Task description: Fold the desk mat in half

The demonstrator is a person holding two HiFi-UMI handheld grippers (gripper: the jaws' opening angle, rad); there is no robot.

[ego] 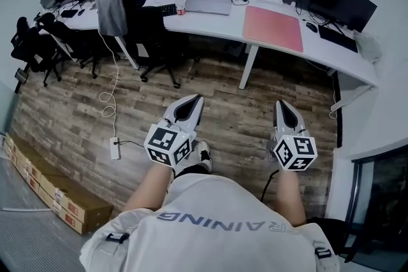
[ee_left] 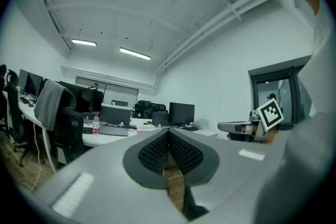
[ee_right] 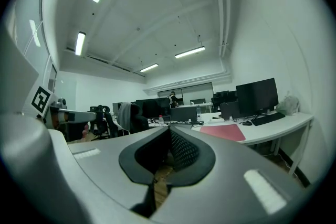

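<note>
A pink desk mat (ego: pixel 274 28) lies flat on the white curved desk (ego: pixel 217 25), far ahead at the upper right of the head view. It shows again as a red sheet (ee_right: pixel 223 132) in the right gripper view. My left gripper (ego: pixel 197 99) and right gripper (ego: pixel 280 104) hang side by side over the wooden floor, well short of the desk. Both point level toward the desk, jaws shut with nothing between them. In the left gripper view the left gripper (ee_left: pixel 168 131) faces monitors, with the right gripper's marker cube (ee_left: pixel 270 114) at its right.
Black office chairs (ego: pixel 153 32), one draped with a grey garment (ego: pixel 112 11), stand at the desk to the left. A laptop (ego: pixel 208 4), monitors (ego: pixel 341 0) and a keyboard (ego: pixel 338 38) sit on the desk. A white cable and power strip (ego: pixel 115 148) lie on the floor; cardboard boxes (ego: pixel 51 191) line the left edge.
</note>
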